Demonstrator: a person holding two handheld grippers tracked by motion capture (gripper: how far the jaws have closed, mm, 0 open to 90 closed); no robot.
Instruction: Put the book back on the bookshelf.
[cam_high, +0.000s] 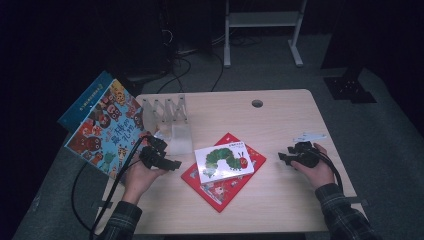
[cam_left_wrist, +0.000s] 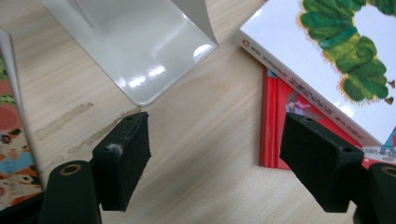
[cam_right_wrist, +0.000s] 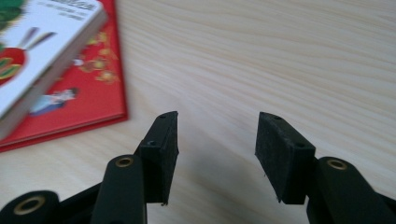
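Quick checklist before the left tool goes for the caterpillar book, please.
1. Left tool open with nothing between its jaws: ok.
2. Caterpillar book lying flat on top of the red book: ok.
3. Bare table between the left tool and the books: ok.
4. Right tool open, holding nothing, off the books: ok.
5. White rack stands beside the left tool; room to pass: cannot tell.
6. Animal book overhangs the table's left edge: not ok.

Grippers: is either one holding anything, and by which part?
Nothing is held. The left gripper and the right gripper both stand open over the bare table.
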